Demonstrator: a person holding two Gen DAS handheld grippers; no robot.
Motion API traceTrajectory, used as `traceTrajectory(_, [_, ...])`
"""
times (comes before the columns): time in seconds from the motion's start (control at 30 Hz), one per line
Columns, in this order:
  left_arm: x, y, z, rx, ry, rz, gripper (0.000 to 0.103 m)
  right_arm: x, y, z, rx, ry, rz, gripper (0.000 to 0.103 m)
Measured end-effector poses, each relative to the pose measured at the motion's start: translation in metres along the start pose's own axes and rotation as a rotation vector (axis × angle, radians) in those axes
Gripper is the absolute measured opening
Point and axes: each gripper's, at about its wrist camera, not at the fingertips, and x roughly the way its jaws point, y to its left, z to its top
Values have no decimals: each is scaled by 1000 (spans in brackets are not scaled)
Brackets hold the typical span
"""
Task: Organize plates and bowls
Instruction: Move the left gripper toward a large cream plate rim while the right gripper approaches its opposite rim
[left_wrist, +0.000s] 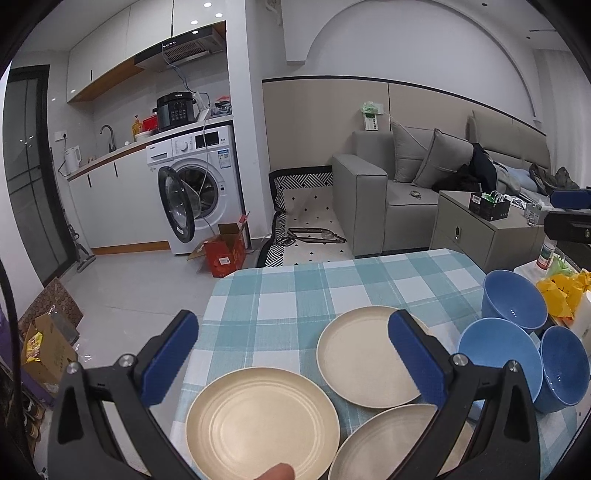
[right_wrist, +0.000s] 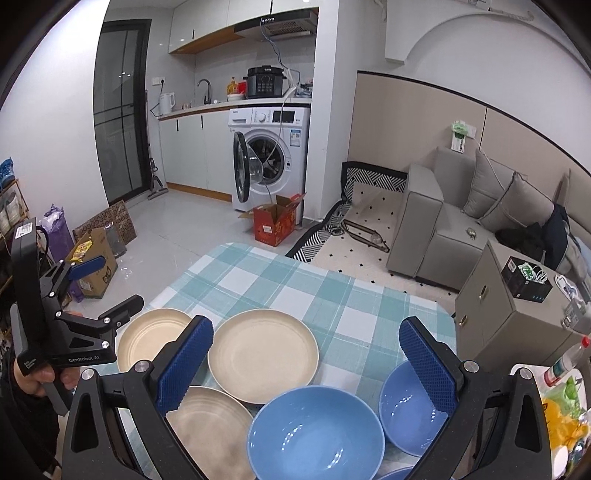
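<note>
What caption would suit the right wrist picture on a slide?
Open right gripper poised over three cream plates and blue bowls on a checked tablecloth.

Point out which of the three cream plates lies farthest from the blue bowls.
The cream plate at the table's left edge, between the left gripper's open fingers. The other two plates lie between it and the blue bowls.

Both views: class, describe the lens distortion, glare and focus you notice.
Left wrist view: walls and table edge bow outward, dark corners, ceiling spots glare, plates sharp. Right wrist view: same curving, highlights glint inside the bowls, near fingers crisp.
</note>
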Motion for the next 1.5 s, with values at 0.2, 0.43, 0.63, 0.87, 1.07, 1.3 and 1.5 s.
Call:
traceTrajectory(0.2, [25, 2, 2, -13, 47, -14, 103, 29, -6, 5, 9, 42, 2, 103])
traceTrajectory(0.43, [60, 0, -2, -4, 102, -6, 103, 68, -11, 6, 21, 96, -5, 103])
traceTrajectory(0.63, [88, -1, -7, 5, 153, -3, 103, 101, -15, 3, 41, 149, -4, 103])
traceTrajectory(0.87, [112, -1, -16, 3, 201, -9, 103, 136, -22, -6, 48, 210, -3, 103])
traceTrajectory(1.07, [128, 0, -21, -13, 264, -51, 103, 166, -35, -15, 110, 279, -14, 103])
traceTrajectory(1.3, [142, -4, -27, 25, 292, -39, 103, 196, -47, -25, 155, 355, -20, 102])
traceTrajectory(1.5, [155, -2, -29, 28, 317, -19, 103, 216, -48, -34, 146, 408, -23, 102])
